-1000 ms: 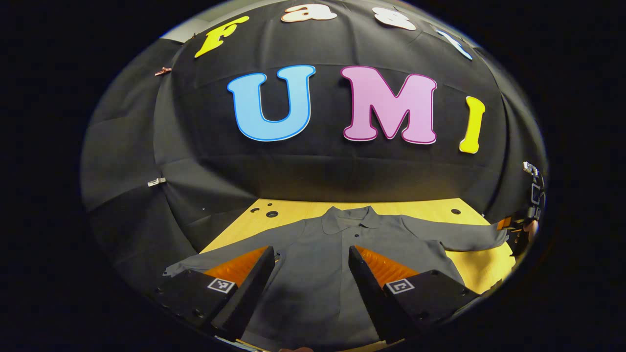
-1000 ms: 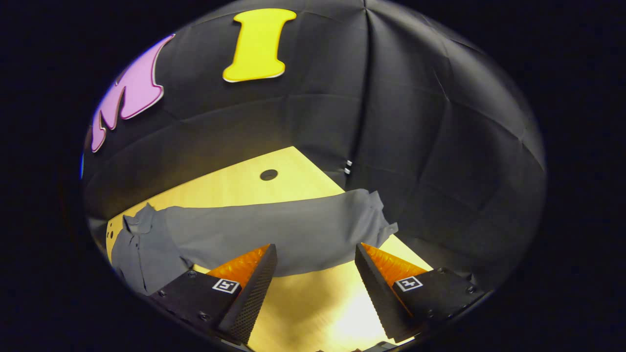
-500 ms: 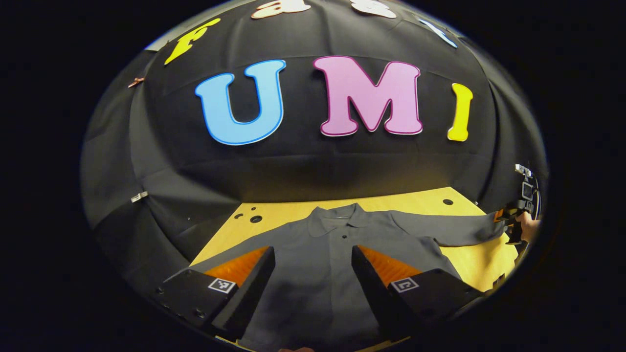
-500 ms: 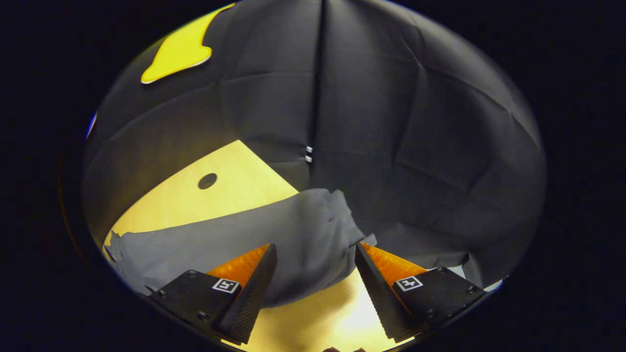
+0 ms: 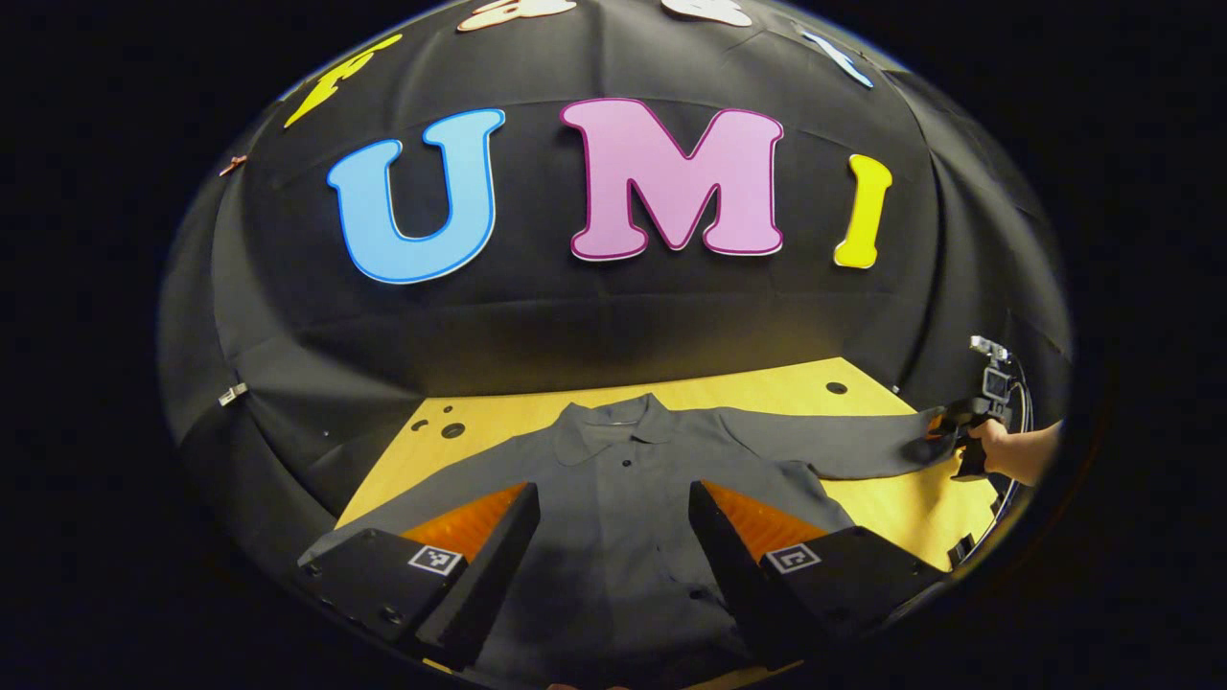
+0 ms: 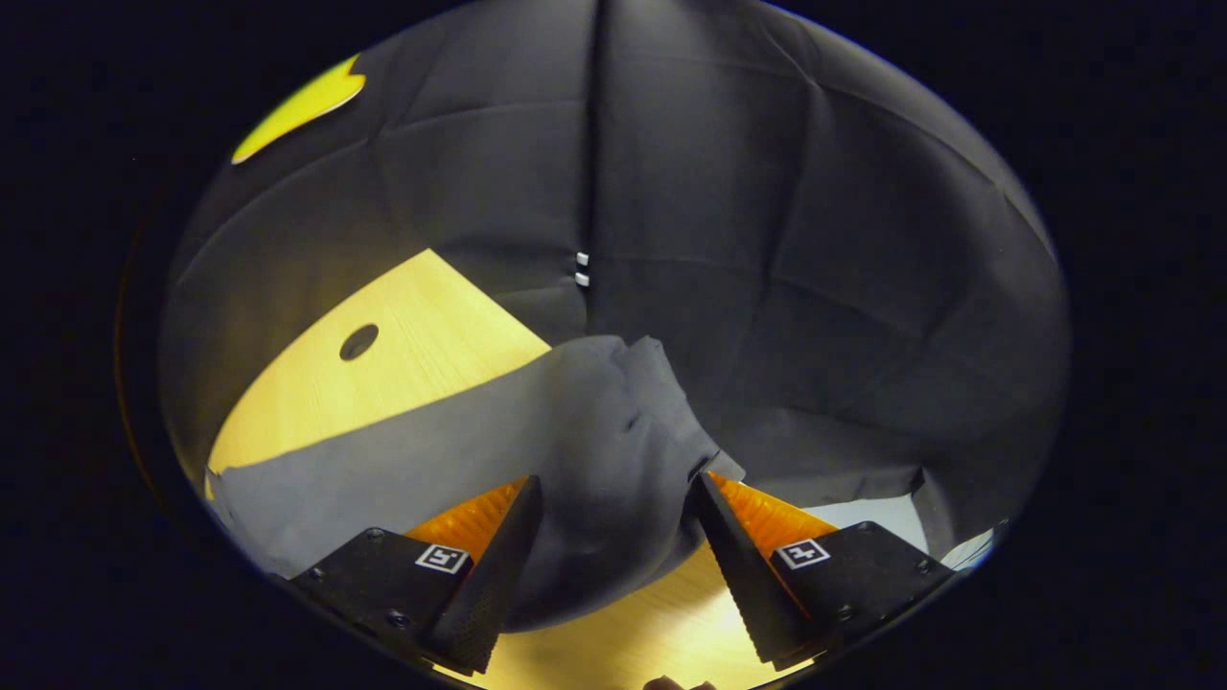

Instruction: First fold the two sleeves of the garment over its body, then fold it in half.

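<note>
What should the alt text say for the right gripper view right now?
The right claw is open, its two fingers straddling the cuff end of a grey shirt sleeve without yet closing on it. The sleeve runs off to the left across a light wooden table that has a round hole; black cloth walls stand behind.

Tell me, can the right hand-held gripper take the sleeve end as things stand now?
Probably yes. The right hand-held gripper is open, and the sleeve end already lies between its spread fingers on the table. Nothing stands in the way; it seems it need only close.
</note>
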### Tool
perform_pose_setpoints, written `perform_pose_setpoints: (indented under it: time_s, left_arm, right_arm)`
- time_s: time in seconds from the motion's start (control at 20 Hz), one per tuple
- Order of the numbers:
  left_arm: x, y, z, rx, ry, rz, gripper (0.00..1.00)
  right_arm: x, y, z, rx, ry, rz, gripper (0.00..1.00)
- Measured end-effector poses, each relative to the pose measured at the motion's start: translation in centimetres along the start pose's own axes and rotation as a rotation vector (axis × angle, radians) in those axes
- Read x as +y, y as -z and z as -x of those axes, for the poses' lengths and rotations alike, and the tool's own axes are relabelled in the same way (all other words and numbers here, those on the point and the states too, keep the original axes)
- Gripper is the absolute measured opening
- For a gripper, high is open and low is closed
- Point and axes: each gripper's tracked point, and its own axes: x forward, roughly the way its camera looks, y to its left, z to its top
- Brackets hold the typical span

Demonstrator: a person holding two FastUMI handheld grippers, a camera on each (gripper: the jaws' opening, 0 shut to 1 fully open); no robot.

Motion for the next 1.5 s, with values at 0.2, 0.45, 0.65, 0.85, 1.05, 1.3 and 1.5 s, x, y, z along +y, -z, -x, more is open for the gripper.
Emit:
perform_pose_setpoints:
  time_s: [0.2, 0.45, 0.65, 0.85, 1.05, 1.3, 1.5]
  left_arm:
    - [0.6, 0.4, 0.5, 0.008, -0.013, 0.024, 0.99]
    - [1.6, 1.5, 1.1, 0.028, -0.048, 0.054, 0.99]
    - [1.7, 2.1, 1.7, 0.038, -0.065, 0.053, 0.99]
    - [2.0, 2.8, 1.8, 0.044, -0.074, 0.069, 0.99]
    - [2.9, 3.1, 2.3, 0.039, -0.090, 0.100, 0.99]
    - [5.5, 3.8, 4.0, 0.015, -0.136, 0.112, 0.99]
    - [8.7, 5.8, 6.2, 0.031, -0.214, 0.154, 0.99]
  right_arm:
    - [-0.2, -0.4, -0.1, -0.051, -0.006, -0.023, 0.94]
    - [1.5, -0.7, -0.4, -0.074, -0.081, 0.016, 0.28]
    - [2.5, -0.4, 0.0, -0.045, -0.117, -0.052, 0.06]
    - [2.7, -1.5, 0.6, -0.103, -0.127, 0.031, 0.05]
    - [3.5, -2.5, 2.4, -0.174, -0.176, 0.187, 0.06]
    - [4.9, -5.0, 5.2, -0.274, -0.307, 0.246, 0.05]
    - [5.5, -5.4, 8.1, -0.346, -0.407, 0.389, 0.05]
